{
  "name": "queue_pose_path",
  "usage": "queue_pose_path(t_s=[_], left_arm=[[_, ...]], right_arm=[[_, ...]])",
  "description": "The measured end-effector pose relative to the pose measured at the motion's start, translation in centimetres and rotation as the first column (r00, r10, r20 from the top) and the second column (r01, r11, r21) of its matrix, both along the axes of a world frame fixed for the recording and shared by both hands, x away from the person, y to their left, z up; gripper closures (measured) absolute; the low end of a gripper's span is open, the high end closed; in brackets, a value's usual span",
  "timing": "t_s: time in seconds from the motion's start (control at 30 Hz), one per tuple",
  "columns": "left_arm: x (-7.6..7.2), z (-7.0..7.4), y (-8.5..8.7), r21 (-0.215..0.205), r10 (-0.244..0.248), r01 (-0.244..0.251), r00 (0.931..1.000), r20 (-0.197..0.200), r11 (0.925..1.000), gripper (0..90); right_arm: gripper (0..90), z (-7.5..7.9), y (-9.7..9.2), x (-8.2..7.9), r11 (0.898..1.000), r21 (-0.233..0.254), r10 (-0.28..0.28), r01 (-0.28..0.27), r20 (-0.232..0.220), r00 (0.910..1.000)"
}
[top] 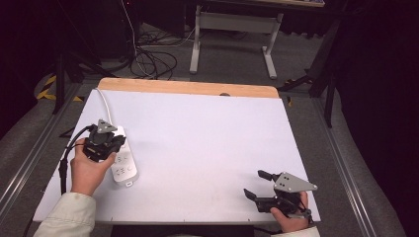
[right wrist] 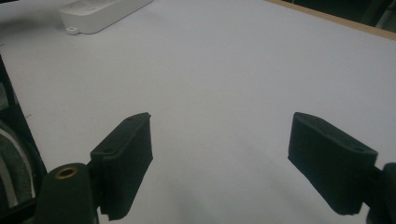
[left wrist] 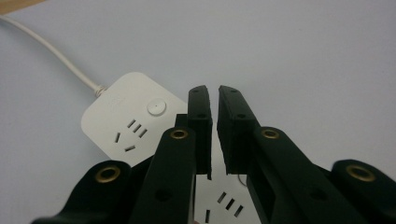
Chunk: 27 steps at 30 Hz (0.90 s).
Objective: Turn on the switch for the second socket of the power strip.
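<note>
The power strip lies at the worktop's left side. The left gripper hangs just above it, fingers nearly closed on nothing. The right gripper waits well apart, fingers wide open. Pressing down could skid the strip or tug its cord.

Power strip on table, at 9 o'clock near left edge; its cord runs toward 11. Left gripper directly above strip. Right gripper at 5 o'clock, well apart.
</note>
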<state>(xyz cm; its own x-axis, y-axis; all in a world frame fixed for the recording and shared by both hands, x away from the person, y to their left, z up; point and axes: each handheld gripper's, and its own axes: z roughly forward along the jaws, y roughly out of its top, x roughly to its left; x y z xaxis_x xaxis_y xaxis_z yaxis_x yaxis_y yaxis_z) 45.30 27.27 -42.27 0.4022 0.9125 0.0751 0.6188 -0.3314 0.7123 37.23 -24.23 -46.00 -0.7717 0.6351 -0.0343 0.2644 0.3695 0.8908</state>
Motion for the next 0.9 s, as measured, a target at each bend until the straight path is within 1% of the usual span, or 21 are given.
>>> queue_pose_path(t_s=[0.13, 0.17, 0.27, 0.4, 0.5, 0.63, 0.7, 0.73, 0.83, 0.9], left_arm=[[-0.4, 0.7, 0.0, 0.003, -0.007, 0.007, 0.9999, 0.015, 1.0, 83.2], [-0.5, 0.9, -0.1, 0.016, -0.016, 0.015, 0.9996, 0.023, 0.9998, 83.0], [-0.9, 1.3, -0.3, 0.028, -0.029, 0.028, 0.9989, 0.038, 0.9992, 82.7], [-1.3, 1.8, -0.3, 0.016, -0.038, 0.038, 0.9978, 0.053, 0.9992, 82.3], [-1.5, 2.2, -0.3, 0.019, -0.042, 0.041, 0.997, 0.065, 0.999, 81.9], [-1.8, 2.4, -0.4, 0.014, -0.052, 0.051, 0.9961, 0.071, 0.9986, 79.6], [-2.0, 2.5, -0.3, 0.008, -0.062, 0.061, 0.9951, 0.077, 0.9981, 76.6], [-2.1, 2.5, -0.3, 0.008, -0.063, 0.063, 0.9941, 0.088, 0.998, 74.3], [-2.5, 2.9, -0.3, -0.015, -0.08, 0.082, 0.9909, 0.108, 0.9965, 66.1], [-2.8, 3.2, -0.4, -0.029, -0.092, 0.096, 0.9897, 0.109, 0.9949, 60.8]], right_arm=[[22.2, 0.0, 0.0, 0.0, 1.0, 0.0, -0.001, 0.001, -0.001, 1.0], [22.2, 0.0, 0.0, 0.0, 1.0, 0.0, -0.002, 0.002, -0.001, 1.0], [22.2, 0.0, 0.0, 0.0, 1.0, 0.001, -0.002, 0.002, -0.002, 1.0], [22.2, 0.0, 0.0, 0.0, 1.0, -0.003, -0.001, 0.001, -0.003, 1.0], [22.2, 0.0, 0.0, 0.0, 1.0, 0.0, -0.002, 0.002, -0.003, 1.0], [22.2, 0.0, 0.0, 0.0, 1.0, -0.001, -0.002, 0.002, -0.003, 1.0], [22.2, 0.0, -0.1, 0.1, 1.0, 0.002, -0.002, 0.002, -0.002, 1.0], [22.2, 0.0, -0.1, 0.1, 1.0, 0.002, -0.002, 0.002, -0.003, 1.0], [22.2, 0.0, -0.1, 0.1, 1.0, 0.001, -0.002, 0.002, -0.004, 1.0], [22.2, 0.0, -0.1, 0.1, 1.0, 0.001, -0.002, 0.002, -0.002, 1.0]])
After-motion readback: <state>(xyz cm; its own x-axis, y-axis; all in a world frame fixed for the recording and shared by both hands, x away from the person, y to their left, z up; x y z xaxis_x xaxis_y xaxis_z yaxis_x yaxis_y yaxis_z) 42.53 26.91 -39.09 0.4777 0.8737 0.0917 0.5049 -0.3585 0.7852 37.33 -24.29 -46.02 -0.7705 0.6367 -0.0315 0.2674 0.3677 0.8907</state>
